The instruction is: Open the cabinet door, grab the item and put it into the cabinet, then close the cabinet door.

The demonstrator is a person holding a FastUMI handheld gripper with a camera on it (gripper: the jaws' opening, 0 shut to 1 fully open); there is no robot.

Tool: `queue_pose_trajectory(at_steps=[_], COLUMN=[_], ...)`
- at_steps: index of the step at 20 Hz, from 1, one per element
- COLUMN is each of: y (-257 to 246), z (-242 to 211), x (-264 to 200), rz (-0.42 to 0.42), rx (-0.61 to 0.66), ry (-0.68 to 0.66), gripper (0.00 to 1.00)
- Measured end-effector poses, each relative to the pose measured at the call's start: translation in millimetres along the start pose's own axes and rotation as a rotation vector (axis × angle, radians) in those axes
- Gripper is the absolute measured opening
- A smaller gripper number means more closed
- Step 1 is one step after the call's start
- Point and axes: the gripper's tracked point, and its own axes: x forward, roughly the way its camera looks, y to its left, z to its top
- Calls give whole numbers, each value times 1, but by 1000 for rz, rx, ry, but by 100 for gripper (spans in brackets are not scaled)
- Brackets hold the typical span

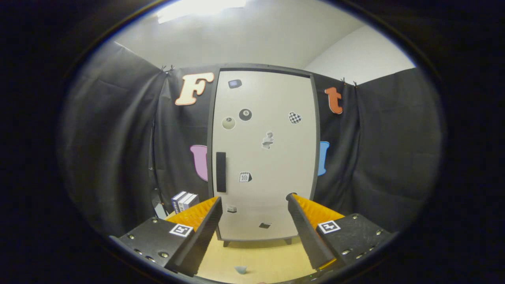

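**Door shut, handle ahead of the spread gripper**

While the cabinet door (264,154) is closed, the step in hand is to get it open, and the gripper (254,211) is released, its two fingers spread wide with nothing between them. Beyond them stands the cabinet (315,130), a tall box with a dark frame and short feet, set at the far edge of the desk (260,256). Its door is a smooth, pale, flat panel dotted with small stickers. The handle (221,172) is a dark upright bar near the door's left edge, just beyond the left finger, so the hinges are probably on the right. A good approach, I judge, is to bring the fingers square to that bar, close on it across its narrow width, and pull in an arc, not straight back, so the light cabinet does not slide on the smooth wooden desk. A small stack of box-like things (184,201) stands left of the cabinet; this is perhaps the item to stow, though the curved view leaves that unsure.
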Motion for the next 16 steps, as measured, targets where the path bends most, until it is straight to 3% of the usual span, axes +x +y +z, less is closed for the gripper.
queue_pose_trajectory(at_steps=[5,16], y=[13,75], z=[-7,-19], x=[15,111], rz=[13,106], rx=[-17,7], ry=[8,20], gripper=[99,99])
